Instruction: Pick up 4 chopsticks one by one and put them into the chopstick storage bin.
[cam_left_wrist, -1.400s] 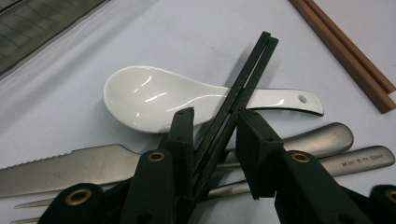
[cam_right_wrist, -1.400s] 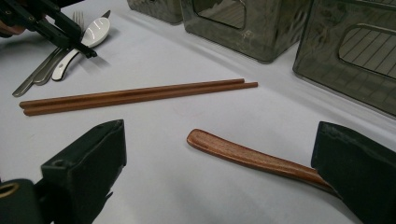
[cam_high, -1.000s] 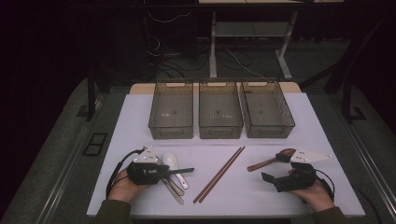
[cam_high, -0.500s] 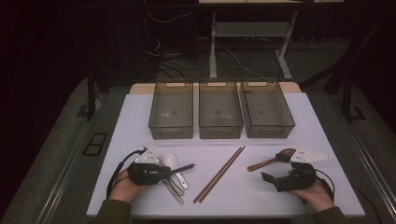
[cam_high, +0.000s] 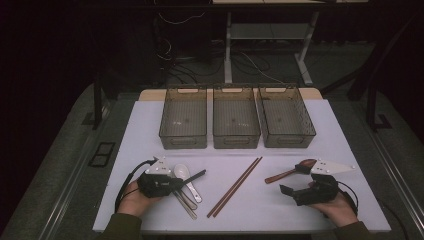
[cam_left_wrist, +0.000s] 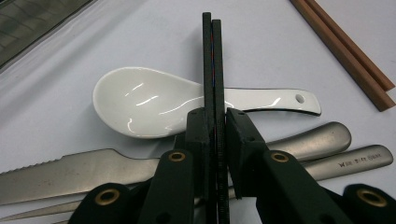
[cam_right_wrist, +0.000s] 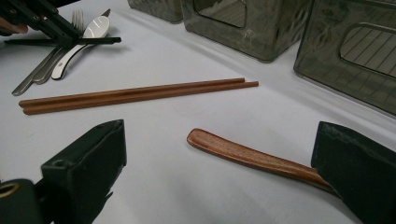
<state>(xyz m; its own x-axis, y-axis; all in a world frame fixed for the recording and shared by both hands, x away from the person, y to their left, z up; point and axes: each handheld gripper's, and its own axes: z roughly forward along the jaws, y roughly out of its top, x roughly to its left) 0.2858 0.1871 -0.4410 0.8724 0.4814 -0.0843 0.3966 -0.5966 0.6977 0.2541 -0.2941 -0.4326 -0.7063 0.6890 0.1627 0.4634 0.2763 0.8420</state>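
My left gripper lies low over a pile of cutlery at the front left, jaws shut with nothing between them. Its closed jaws cross above a white ceramic spoon. Beneath are a serrated knife and two metal handles. At the front right my right gripper is open. A wooden spoon lies on the table between its wide jaws, untouched. Two wooden chopsticks rest side by side in the middle.
Three empty dark see-through bins stand in a row at the back of the white table top. A person's hands hold both grippers at the front edge. Cables trail from each gripper.
The left gripper's shut jaws have swung slightly away from the front edge over the white spoon. The right gripper has stayed put.
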